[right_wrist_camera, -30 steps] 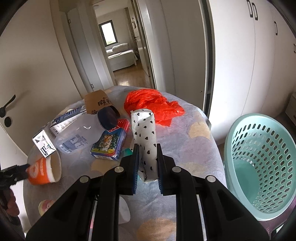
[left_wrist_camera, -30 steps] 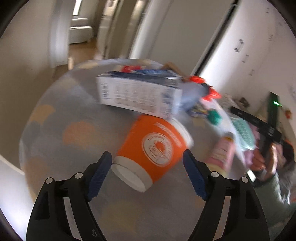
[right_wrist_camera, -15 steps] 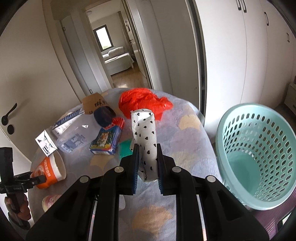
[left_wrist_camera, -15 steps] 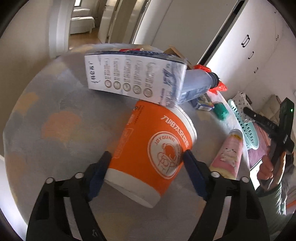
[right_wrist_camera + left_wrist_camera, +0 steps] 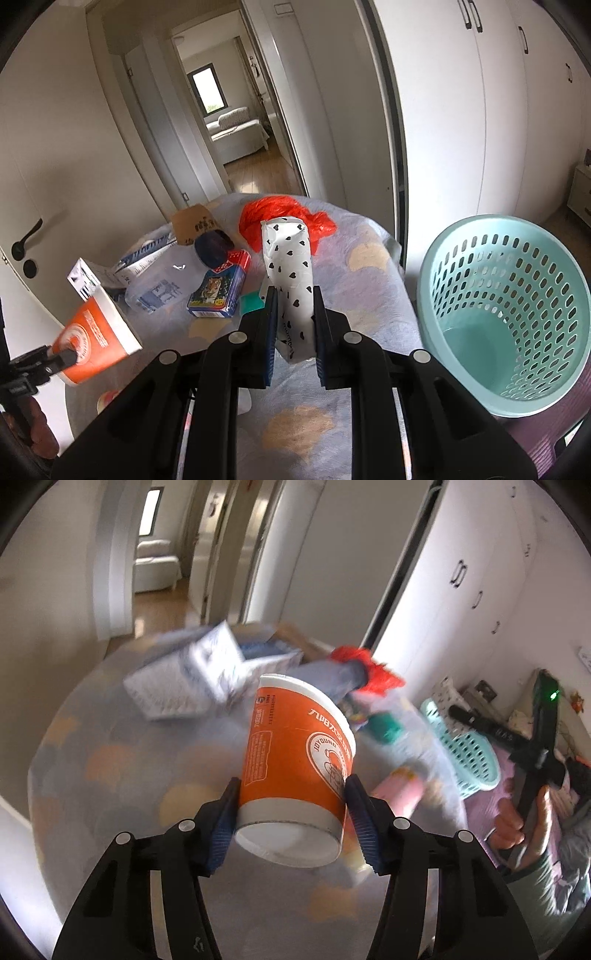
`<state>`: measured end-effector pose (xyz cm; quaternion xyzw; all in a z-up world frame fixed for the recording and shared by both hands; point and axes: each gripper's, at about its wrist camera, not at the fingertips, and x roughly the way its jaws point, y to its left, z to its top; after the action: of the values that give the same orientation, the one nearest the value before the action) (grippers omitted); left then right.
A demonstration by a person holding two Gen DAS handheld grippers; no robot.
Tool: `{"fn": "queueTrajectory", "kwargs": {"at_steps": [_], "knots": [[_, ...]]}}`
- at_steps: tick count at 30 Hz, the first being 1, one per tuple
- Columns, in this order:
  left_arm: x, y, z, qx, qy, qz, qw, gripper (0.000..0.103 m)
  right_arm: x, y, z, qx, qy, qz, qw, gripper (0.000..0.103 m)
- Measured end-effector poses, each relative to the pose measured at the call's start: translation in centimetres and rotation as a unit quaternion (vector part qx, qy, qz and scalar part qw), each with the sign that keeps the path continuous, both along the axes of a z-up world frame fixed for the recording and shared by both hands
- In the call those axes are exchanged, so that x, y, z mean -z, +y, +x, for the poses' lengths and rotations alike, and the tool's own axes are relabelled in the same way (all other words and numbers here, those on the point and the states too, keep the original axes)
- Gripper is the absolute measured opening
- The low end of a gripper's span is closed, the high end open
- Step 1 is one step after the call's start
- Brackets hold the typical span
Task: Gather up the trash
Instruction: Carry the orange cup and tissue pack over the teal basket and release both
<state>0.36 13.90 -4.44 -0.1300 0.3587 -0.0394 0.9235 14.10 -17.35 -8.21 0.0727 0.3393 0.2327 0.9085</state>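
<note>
- The left gripper (image 5: 291,812) is closed on the lower part of an orange paper cup (image 5: 295,753); both blue pads (image 5: 225,823) are pressed against the cup's sides near its white base.
- The cup is held clear of the table, its base toward the camera and its white rim pointing away; in the right wrist view it is seen tilted at the left edge (image 5: 94,332).
- The right gripper (image 5: 294,325) is closed to a narrow gap on a white pack printed with black hearts (image 5: 290,273), which is gripped near its lower end and stands upward beyond the fingers.
- Beneath both grippers a round table (image 5: 373,295) is seen, covered with a pale cloth bearing orange patches.
- On the table behind the heart-print pack lie a crumpled red plastic bag (image 5: 284,214), a blue box with a tiger picture (image 5: 218,295), a clear plastic bottle (image 5: 162,288), a brown cardboard piece (image 5: 194,223) and a white-and-blue carton (image 5: 144,254).
- A small green item (image 5: 251,304) lies just beside the tiger box.
- A teal perforated basket (image 5: 506,310) stands on the floor to the right of the table, near the white wardrobe doors (image 5: 480,110).
- In the left wrist view the table items are blurred; a pink container (image 5: 399,794) is seen behind the cup.
</note>
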Motion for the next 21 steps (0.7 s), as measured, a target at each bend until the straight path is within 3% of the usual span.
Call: {"fn": "queueTrajectory", "kwargs": {"at_steps": [5,13,21], "knots": [[-1.7,-2.5,1.4,0.024,-0.021,0.005,0.9995,0.055,-1.0,-2.0,-0.5,0.011,-0.013,0.006,1.000,0.015],[-6.0,-11.4,7.3,0.089,-0.051,0.020,0.9945,0.055,-3.1,-8.0,0.1,0.079,-0.036,0.029,0.996,0.015],[-5.8,-22.1,15.4,0.149,-0.041,0.024,0.9877,0.055,-2.9,-14.8,3.3,0.179,-0.008,0.018,0.984,0.015]]}}
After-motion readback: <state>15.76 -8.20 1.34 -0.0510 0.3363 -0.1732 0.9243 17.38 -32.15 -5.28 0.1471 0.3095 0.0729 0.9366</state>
